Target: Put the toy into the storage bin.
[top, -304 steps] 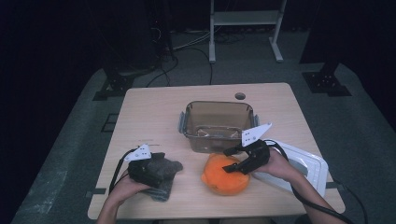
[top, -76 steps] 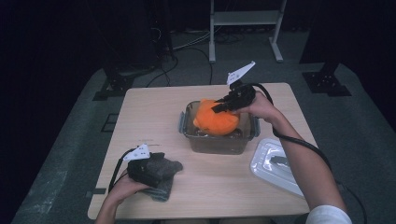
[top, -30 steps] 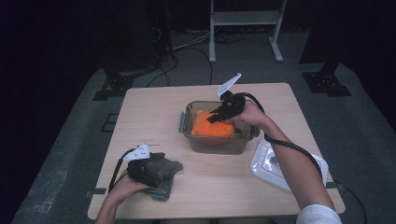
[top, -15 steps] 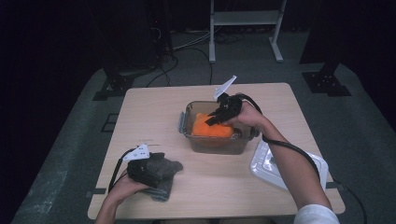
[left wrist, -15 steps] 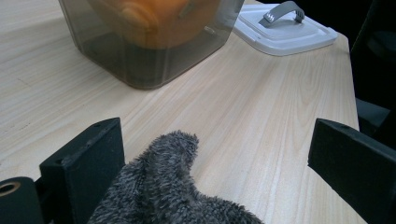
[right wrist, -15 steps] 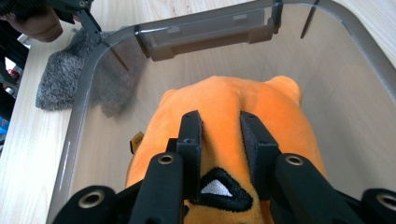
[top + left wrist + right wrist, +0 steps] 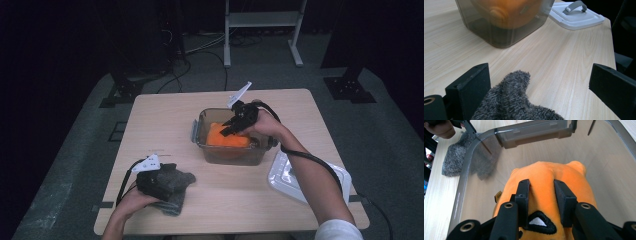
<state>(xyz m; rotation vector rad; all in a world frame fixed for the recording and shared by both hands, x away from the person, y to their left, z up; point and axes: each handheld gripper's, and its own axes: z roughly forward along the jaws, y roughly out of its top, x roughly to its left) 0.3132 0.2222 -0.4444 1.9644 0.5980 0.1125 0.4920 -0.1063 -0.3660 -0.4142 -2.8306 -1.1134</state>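
Inside the clear tub [image 7: 227, 145], orange plush [image 7: 549, 185], right gripper [image 7: 541, 192] jaws just loosening around it, left gripper [image 7: 536, 82] jaws spread wide.

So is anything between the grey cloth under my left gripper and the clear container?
Nothing visible. Bare table runs from the grey cloth to the clear container. The white lid lies off to the side. Inside, the orange plush already takes up room.

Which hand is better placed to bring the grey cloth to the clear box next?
Left. The left tongs already stand open around the grey cloth at the near table edge. The right tongs are inside the clear box, their jaws just opening yet still against the orange plush toy.
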